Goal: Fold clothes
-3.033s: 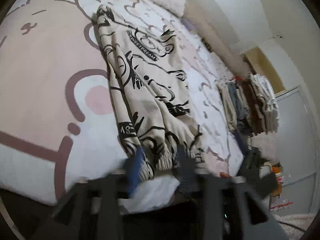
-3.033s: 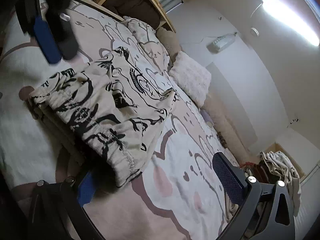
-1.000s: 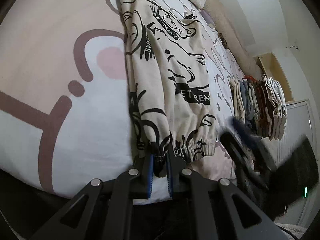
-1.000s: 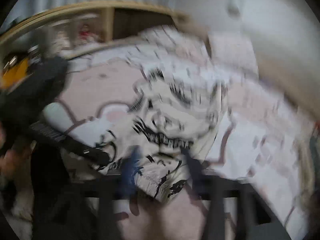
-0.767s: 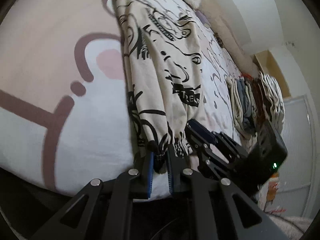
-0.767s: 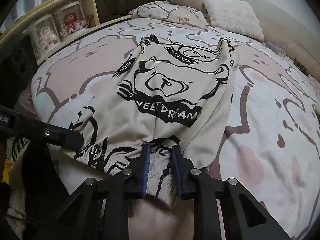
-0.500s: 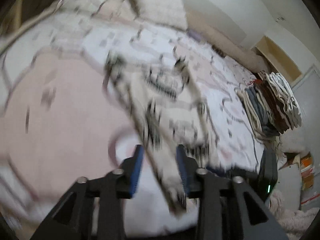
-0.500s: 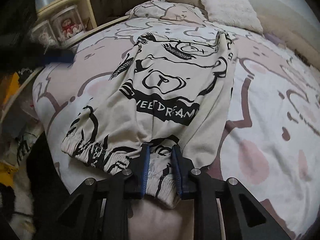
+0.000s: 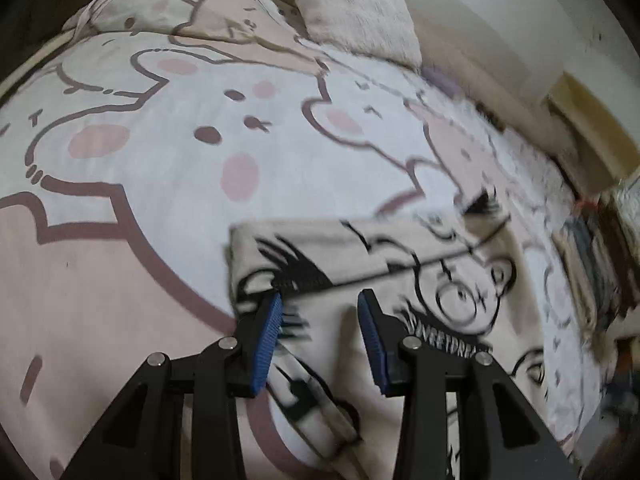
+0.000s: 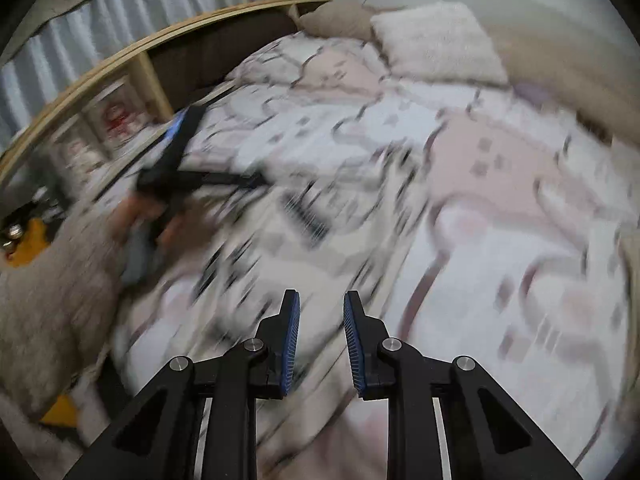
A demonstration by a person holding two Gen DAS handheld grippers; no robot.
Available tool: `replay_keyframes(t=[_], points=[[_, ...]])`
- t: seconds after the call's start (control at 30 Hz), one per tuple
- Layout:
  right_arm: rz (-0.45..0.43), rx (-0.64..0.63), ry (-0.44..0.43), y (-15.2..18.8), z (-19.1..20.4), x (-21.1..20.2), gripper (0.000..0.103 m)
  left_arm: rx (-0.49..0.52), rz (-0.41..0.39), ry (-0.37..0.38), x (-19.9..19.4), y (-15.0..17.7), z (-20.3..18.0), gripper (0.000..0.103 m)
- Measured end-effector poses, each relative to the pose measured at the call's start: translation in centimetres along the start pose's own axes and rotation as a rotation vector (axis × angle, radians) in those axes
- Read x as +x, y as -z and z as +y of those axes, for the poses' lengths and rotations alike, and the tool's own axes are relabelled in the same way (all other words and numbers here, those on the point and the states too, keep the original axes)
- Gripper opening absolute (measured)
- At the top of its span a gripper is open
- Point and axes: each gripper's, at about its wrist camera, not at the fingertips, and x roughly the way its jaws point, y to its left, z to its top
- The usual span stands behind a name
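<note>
One sweatshirt (image 9: 384,280) (folded), two pillows (image 9: 356,4).

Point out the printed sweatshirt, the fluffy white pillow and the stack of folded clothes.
printed sweatshirt (image 9: 400,272): left wrist view, on its folded cream front.
fluffy white pillow (image 9: 352,8): left wrist view, on its middle.
stack of folded clothes (image 9: 596,256): left wrist view, on the blurred stack's side.

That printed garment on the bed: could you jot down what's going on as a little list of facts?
garment: cream sweatshirt with black cartoon print, folded over, lying on the bedspread
left gripper: jaws apart, over the sweatshirt, gripping nothing
right gripper: jaws apart, nothing between them
pillow: fluffy white pillow at the head
view quality: right wrist view badly blurred
</note>
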Motion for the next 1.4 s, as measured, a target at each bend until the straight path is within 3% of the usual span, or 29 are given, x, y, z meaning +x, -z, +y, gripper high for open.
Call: replay_keyframes(t=[0.13, 0.2, 0.3, 0.4, 0.53, 0.63, 0.7, 0.83, 0.93, 1.0, 1.1, 1.3, 1.4], points=[[0.072, -0.052, 0.034, -6.6, -2.7, 6.7, 0.023, -0.020, -0.035, 0.044, 0.3, -0.1, 0.8, 0.039], [0.148, -0.064, 0.078, -8.3, -3.9, 11.3, 0.023, -0.025, -0.037, 0.059, 0.5, -0.3, 1.0, 0.039], [0.158, 0.018, 0.150, -9.6, -7.4, 14.7, 0.022, -0.040, -0.036, 0.086, 1.1, -0.5, 1.4, 0.039], [0.120, 0.152, 0.059, -9.8, -10.1, 14.6, 0.019, -0.040, -0.042, 0.099, 1.3, -0.6, 1.5, 0.039], [0.061, 0.195, -0.022, -9.0, -8.9, 10.7, 0.019, -0.060, -0.060, 0.120, 0.6, -0.6, 1.8, 0.039], [0.019, 0.110, -0.077, -7.4, -5.7, 6.7, 0.019, -0.019, -0.116, 0.082, -2.0, -0.2, 0.9, 0.039], [0.043, 0.033, -0.117, -5.0, -3.3, 5.0, 0.019, 0.025, -0.140, 0.089, -4.3, 0.7, -0.3, 0.039], [0.117, -0.112, -0.194, 0.5, 1.2, 2.5, 0.019, 0.161, -0.116, 0.128, -9.0, 5.2, -4.7, 0.039], [0.197, -0.177, -0.198, 5.0, 3.0, 2.8, 0.019, 0.245, -0.052, 0.137, -10.6, 9.5, -7.6, 0.039], [0.227, -0.181, -0.174, 7.5, 3.4, 3.2, 0.019, 0.290, 0.011, 0.122, -10.6, 12.5, -9.2, 0.039], [0.193, -0.148, -0.148, 9.2, 2.5, 2.7, 0.019, 0.311, 0.096, 0.023, -9.0, 15.8, -9.2, 0.039], [0.129, -0.061, -0.106, 10.6, 0.9, 0.7, 0.019, 0.329, 0.062, -0.082, -10.5, 18.0, -9.0, 0.039], [0.047, -0.093, -0.024, 10.8, 1.8, -1.8, 0.022, 0.381, 0.004, -0.111, -12.7, 18.3, -9.6, 0.039]])
